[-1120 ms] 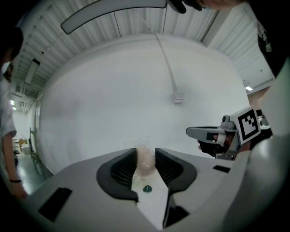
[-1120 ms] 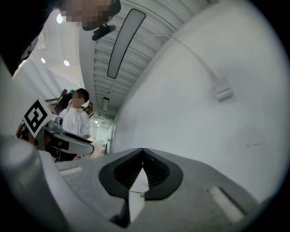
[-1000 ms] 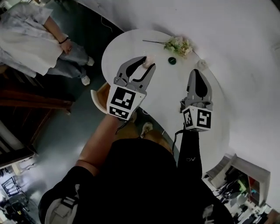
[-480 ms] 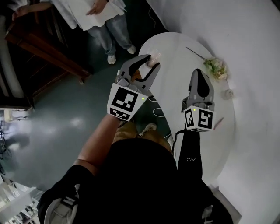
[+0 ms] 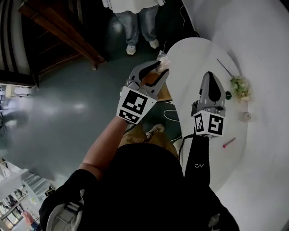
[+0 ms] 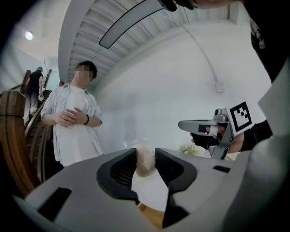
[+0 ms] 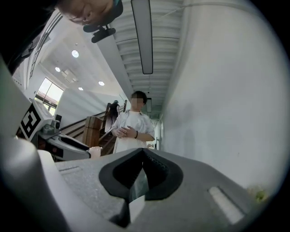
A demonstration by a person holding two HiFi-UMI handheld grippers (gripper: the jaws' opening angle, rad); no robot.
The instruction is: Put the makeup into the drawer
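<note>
My left gripper (image 5: 161, 66) is shut on a small pale makeup item in clear wrap (image 5: 163, 57), held at the white round table's (image 5: 194, 58) left edge. In the left gripper view the wrapped item (image 6: 145, 161) sits pinched between the dark pads, level in front of me. My right gripper (image 5: 210, 75) hovers over the table with its jaws closed and nothing between them; its own view shows the fingertips (image 7: 146, 156) touching. A red stick-like item (image 5: 229, 142) and a small white jar (image 5: 246, 116) lie on the table. No drawer is visible.
A person (image 5: 135, 13) stands just beyond the table on the dark floor. Dark wooden stairs (image 5: 63, 36) rise at the upper left. Flowers (image 5: 239, 85) and a small dark round thing (image 5: 228, 95) lie at the table's right. A brown wooden seat (image 5: 156, 88) is under my left gripper.
Both grippers have swung left, away from the flowers, the left one carrying the wrapped item to the table's edge. The standing person has come round to straight ahead.
</note>
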